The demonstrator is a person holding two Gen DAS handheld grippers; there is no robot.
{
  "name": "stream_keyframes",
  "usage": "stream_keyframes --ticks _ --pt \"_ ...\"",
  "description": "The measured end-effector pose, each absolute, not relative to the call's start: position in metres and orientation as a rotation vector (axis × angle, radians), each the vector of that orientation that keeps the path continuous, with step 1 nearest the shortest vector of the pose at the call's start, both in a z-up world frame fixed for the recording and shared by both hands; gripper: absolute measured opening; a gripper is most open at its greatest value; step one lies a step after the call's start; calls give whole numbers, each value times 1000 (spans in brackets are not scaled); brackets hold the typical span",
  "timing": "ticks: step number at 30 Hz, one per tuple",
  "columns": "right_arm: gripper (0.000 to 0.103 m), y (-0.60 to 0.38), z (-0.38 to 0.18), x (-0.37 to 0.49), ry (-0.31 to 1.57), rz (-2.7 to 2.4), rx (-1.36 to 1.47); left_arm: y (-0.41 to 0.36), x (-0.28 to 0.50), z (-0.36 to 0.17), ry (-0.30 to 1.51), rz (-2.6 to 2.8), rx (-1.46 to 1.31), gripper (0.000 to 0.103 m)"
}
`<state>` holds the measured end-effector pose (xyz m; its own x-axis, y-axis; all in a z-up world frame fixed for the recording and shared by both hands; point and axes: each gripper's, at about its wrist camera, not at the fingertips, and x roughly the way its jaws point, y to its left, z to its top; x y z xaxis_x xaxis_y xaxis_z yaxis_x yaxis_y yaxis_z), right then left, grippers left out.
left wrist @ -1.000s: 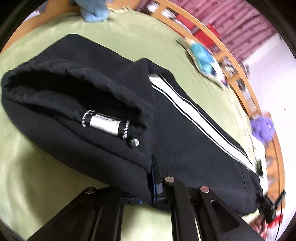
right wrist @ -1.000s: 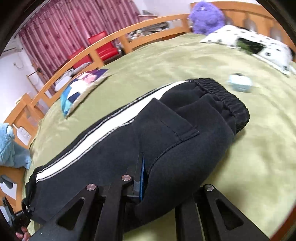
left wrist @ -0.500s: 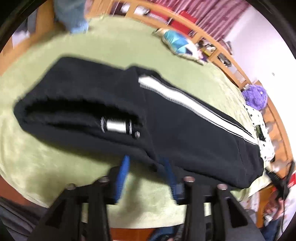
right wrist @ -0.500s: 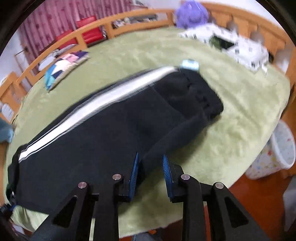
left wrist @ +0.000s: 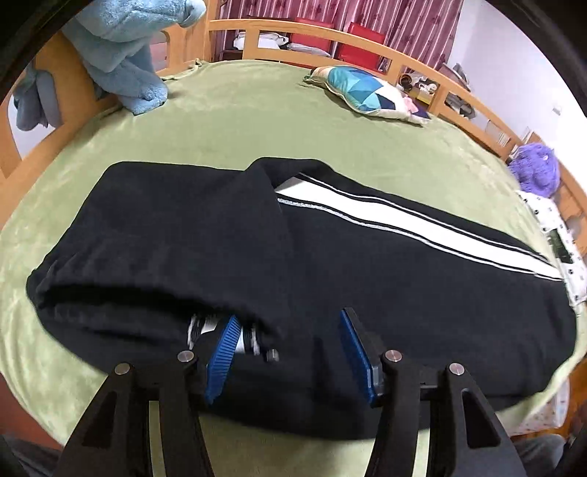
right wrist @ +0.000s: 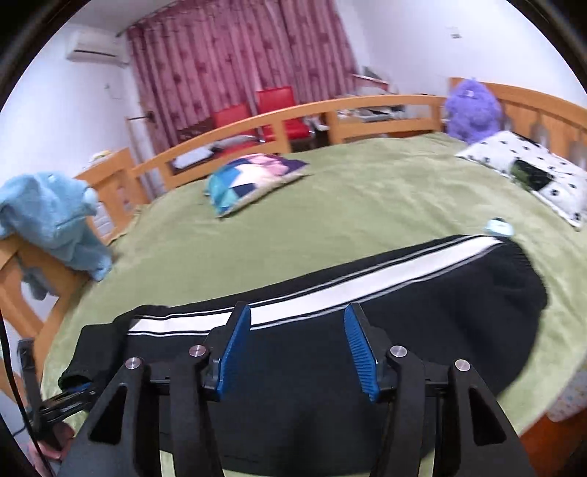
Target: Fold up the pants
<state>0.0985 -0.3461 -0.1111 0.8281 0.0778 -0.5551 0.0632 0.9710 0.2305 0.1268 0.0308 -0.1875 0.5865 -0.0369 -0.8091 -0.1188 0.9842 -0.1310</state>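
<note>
One pair of black pants (left wrist: 330,279) w/ a white side stripe (left wrist: 422,224), lying folded lengthwise across the green bedspread (left wrist: 256,121), near the front edge. Two pillows: one patchwork pillow (right wrist: 253,176), one spotted pillow (right wrist: 528,172). One purple plush toy (right wrist: 473,110) by the headboard, one blue towel (left wrist: 124,51) draped on the wooden rail (left wrist: 315,33), two red chairs (right wrist: 256,110) behind it.

Left gripper (left wrist: 293,352) tilts steeply down over the waistband end, jaws abt half open, blue pads clear of the cloth, nothing gripped; pants lie under and between them. Right gripper (right wrist: 297,352) points shallower, over the pants' mid-section, jaws opening, abt half apart, holding nothing; fabric beneath, frame a bit blurred.
</note>
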Motion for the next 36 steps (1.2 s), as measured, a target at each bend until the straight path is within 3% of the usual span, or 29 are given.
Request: stream_keyframes --ticks 1,3,5,14,19,22,24,25,36 --pt "52 -343 -119 100 603 6 237 31 130 -189 943 67 -156 51" --pt "52 -342 -135 111 678 -1 223 38 135 -186 920 98 -128 23" --pt "52 -344 -142 113 696 26 257 57 143 -176 907 67 -192 11" --pt "52 -347 -150 130 706 18 278 133 198 -116 778 249 -110 8" --pt "52 -336 -154 138 723 8 247 164 218 -134 828 284 -154 16" --pt "52 -327 -162 147 754 7 225 179 221 -135 856 305 -169 31" --pt "52 -321 -167 151 768 6 210 189 217 -131 823 329 -182 61" --pt "52 -318 -170 153 775 6 203 195 213 -128 797 344 -192 65" --pt "52 -287 -180 162 814 42 194 199 169 -134 815 196 -286 65"
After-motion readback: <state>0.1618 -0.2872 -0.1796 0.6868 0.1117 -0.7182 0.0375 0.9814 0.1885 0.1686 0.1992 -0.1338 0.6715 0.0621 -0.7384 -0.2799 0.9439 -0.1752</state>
